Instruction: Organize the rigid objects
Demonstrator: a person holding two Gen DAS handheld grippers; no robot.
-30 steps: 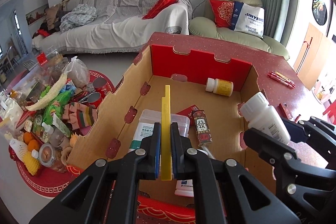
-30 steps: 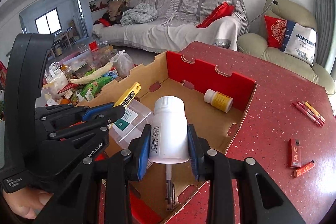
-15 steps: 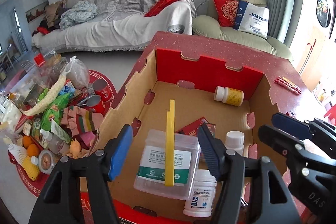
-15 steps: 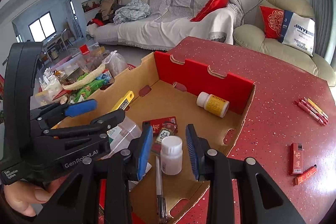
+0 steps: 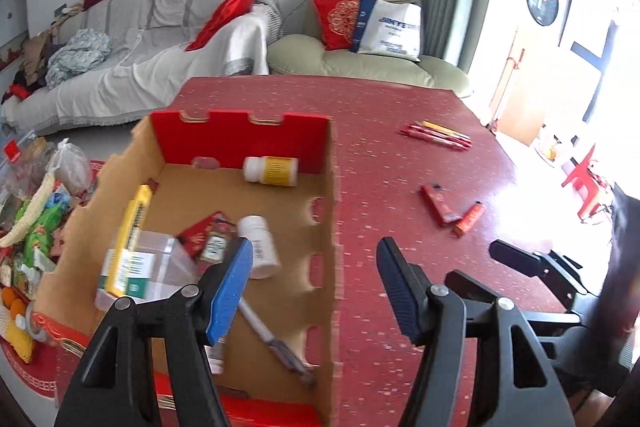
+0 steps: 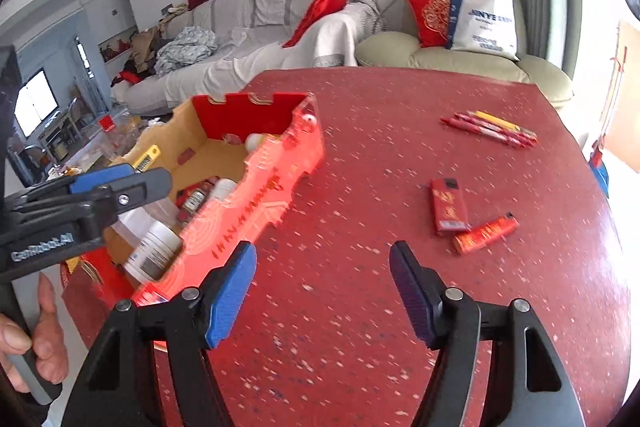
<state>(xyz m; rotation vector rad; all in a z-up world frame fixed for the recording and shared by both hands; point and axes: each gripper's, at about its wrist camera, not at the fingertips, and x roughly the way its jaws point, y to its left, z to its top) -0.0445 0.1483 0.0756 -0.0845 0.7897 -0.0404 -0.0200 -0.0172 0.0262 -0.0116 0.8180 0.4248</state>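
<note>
1. We see the white plastic pill bottle (image 5: 259,246) lying on its side inside the red-and-tan cardboard box (image 5: 331,211), beside a clear plastic container (image 5: 148,271).
2. Our right tool (image 6: 323,293) has just been opening (nothing between its pads) over the speckled red tabletop (image 6: 400,163).
3. Our left tool (image 5: 314,287) is released too, empty, straddling the box's wall.
4. Two red lighters (image 6: 468,215) lie apart on the tabletop.

The left gripper (image 5: 314,283) points downward with its jaws spread wide and nothing between them. The right gripper (image 6: 322,287) is angled down the same way, just to its right; its jaws have just been opening and are empty. A hand (image 6: 34,351) grips the left handle.
</note>
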